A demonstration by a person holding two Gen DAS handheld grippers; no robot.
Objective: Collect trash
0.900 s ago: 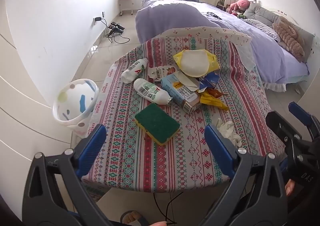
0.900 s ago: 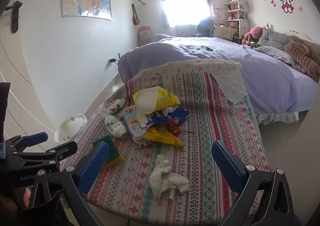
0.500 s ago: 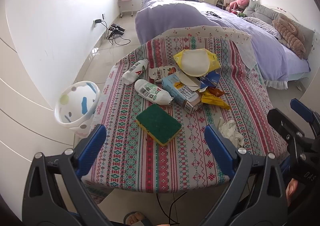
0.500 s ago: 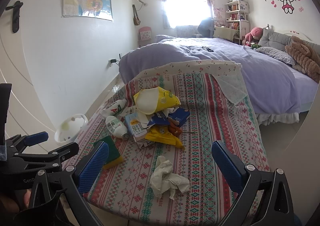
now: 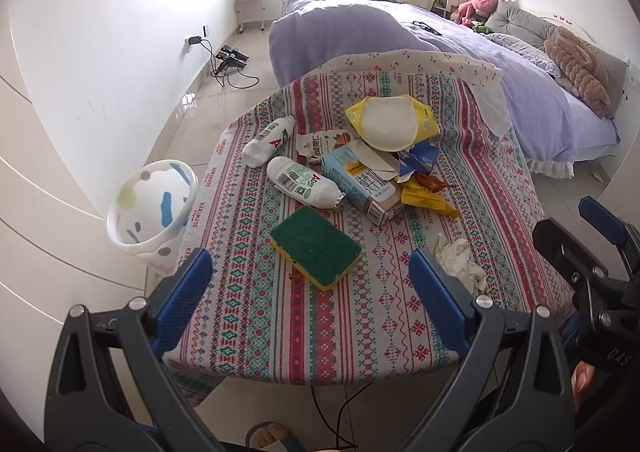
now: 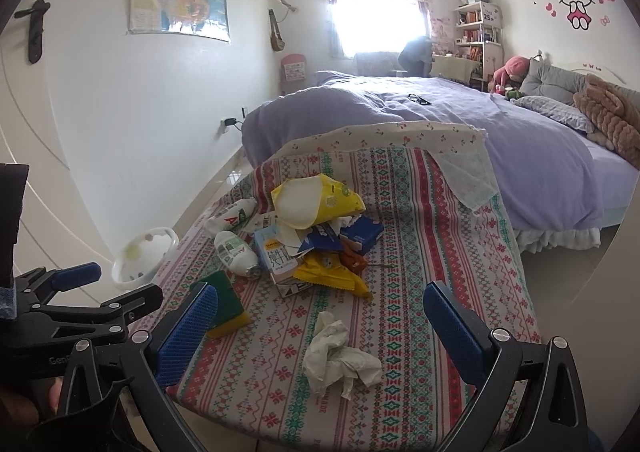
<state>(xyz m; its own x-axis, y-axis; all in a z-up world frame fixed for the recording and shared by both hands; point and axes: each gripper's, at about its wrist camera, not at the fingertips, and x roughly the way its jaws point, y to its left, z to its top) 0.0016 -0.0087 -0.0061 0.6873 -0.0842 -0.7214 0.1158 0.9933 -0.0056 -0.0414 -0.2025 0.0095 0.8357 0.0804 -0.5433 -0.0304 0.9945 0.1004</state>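
A patterned cloth covers the table. On it lie two white bottles, a milk carton, yellow wrappers, a yellow bag with a white disc, a green sponge and a crumpled tissue. A white spotted bin stands on the floor left of the table. My left gripper is open and empty, above the table's near edge. My right gripper is open and empty, just before the tissue.
A bed with a purple duvet stands beyond the table. A white wall runs along the left. Cables and a power strip lie on the floor. A foot in a sandal shows under the table's near edge.
Both grippers have drifted slightly back and up from the table. Nothing on the table has moved.
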